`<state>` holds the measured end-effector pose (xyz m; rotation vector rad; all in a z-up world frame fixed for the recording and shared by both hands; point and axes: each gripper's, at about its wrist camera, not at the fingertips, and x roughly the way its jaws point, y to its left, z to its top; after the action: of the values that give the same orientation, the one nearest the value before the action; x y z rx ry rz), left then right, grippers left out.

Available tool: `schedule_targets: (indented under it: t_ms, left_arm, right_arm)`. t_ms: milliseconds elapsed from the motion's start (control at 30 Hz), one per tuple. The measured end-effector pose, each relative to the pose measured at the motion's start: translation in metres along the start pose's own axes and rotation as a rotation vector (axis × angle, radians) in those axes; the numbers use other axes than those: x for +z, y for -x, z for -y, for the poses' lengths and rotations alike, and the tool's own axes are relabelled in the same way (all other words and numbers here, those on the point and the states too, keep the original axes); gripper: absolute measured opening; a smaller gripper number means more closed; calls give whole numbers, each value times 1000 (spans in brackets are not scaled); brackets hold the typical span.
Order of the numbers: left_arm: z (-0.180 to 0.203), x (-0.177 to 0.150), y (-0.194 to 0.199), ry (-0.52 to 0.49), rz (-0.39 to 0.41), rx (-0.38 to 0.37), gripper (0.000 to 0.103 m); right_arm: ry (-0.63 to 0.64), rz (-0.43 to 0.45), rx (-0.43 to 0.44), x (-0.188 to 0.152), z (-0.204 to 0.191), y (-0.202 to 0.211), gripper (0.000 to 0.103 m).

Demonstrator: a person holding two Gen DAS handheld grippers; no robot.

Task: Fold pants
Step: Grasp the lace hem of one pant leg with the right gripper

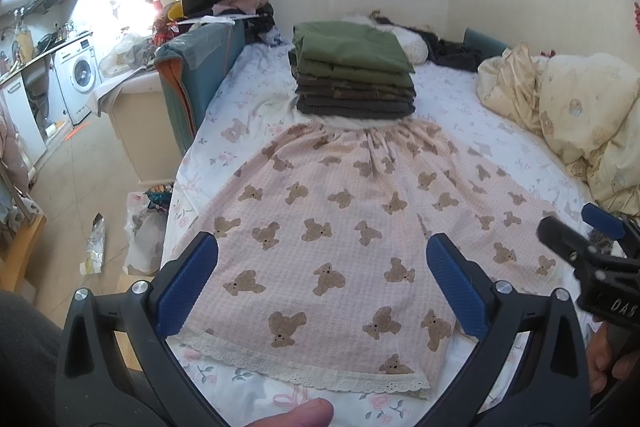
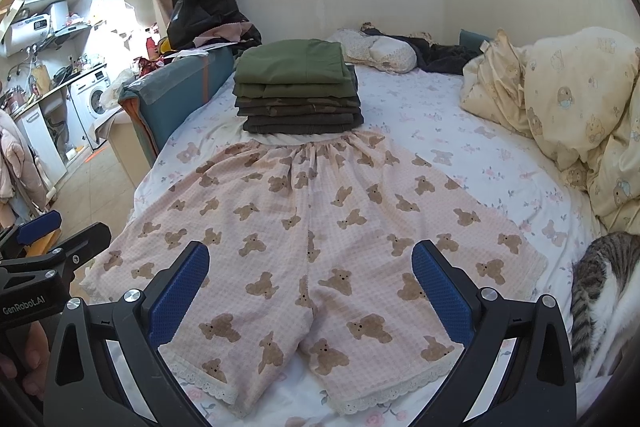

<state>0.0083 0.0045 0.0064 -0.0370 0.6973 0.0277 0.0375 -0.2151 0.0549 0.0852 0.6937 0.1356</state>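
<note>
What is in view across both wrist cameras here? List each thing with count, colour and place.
pants: one pair, pink with brown bears, spread flat on the bed, waistband toward the stack.
stack of folded clothes: one, green over dark, beyond the waistband.
bed sheet: one, white floral, under everything.
quilt: one, cream, bunched at the right.
pillow: one, pale, by the wall.
cat: one, tabby and white, right edge of the bed.
washing machine: one, white, left in the kitchen area.
left gripper: open, above the left leg hem.
right gripper: open, above the hems.
</note>
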Motion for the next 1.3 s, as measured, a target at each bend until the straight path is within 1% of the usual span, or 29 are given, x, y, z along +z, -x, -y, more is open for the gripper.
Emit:
schedule_targets:
  t_ms: [67, 100, 133, 233, 300, 400, 467, 500, 533, 600, 633, 700, 733, 800, 867, 967, 1000, 1033, 1067, 1133, 1167, 1200, 1300]
  left_arm:
    - [1, 5, -6, -14, -22, 18, 103]
    - [2, 8, -10, -17, -33, 23, 103]
    - [2, 10, -13, -16, -39, 26, 103]
    - [3, 15, -22, -15, -57, 29, 103]
    - [3, 17, -27, -7, -65, 27, 103]
    - [4, 16, -36, 11, -91, 25, 103]
    - [5, 15, -42, 15, -110, 26, 103]
    - [5, 15, -44, 18, -116, 28, 103]
    - [5, 15, -45, 20, -120, 29, 103]
    - [5, 15, -48, 23, -127, 31, 103]
    - [4, 15, -50, 26, -132, 33, 103]
    - [4, 13, -53, 31, -150, 31, 103]
    - [4, 13, -55, 32, -158, 31, 103]
    - [3, 12, -59, 38, -177, 31, 103]
    - [2, 11, -63, 48, -189, 31, 103]
    - [1, 12, -67, 67, -210, 22, 103]
    - [1, 12, -67, 71, -212, 20, 103]
    - [1, 12, -67, 73, -211, 19, 103]
    - [0, 12, -67, 74, -210, 18, 103]
    - [0, 13, -65, 75, -203, 16, 103]
    - [0, 13, -63, 77, -199, 15, 103]
    - [0, 14, -62, 78, -197, 14, 103]
    - [-3, 14, -58, 87, -190, 11, 103]
  right_arm:
    - [-41, -28, 10, 4, 11, -5, 103]
    - [-57, -43, 14, 0, 22, -12, 103]
    - [-68, -63, 14, 3, 32, -17, 103]
    - [-67, -134, -20, 17, 62, -34, 103]
    - [-94, -178, -43, 27, 92, -49, 103]
    - [-224, -267, -80, 31, 154, -78, 101]
    - [-327, -325, -118, 28, 201, -98, 96]
    - [-373, -351, -143, 26, 221, -107, 91]
    - [-439, -372, -191, 22, 247, -116, 87]
    - [-533, -396, -257, 14, 285, -126, 84]
    - [-575, -406, -304, 7, 306, -129, 78]
    - [-611, -445, -363, -7, 332, -135, 73]
    - [-640, -461, -360, -14, 343, -139, 70]
    - [-698, -489, -327, -24, 354, -143, 66]
    - [-716, -505, -309, -30, 359, -146, 66]
    - [-654, -534, -316, -29, 352, -152, 66]
    - [-625, -546, -327, -30, 349, -155, 61]
    - [-610, -552, -327, -30, 347, -158, 50]
    - [-593, -564, -328, -31, 345, -159, 42]
    - [-575, -562, -327, -33, 343, -155, 16]
    - [-582, -553, -314, -32, 343, -151, 8]
    - [-593, -536, -303, -30, 342, -147, 3]
    - [-569, -453, -299, -17, 332, -127, 3]
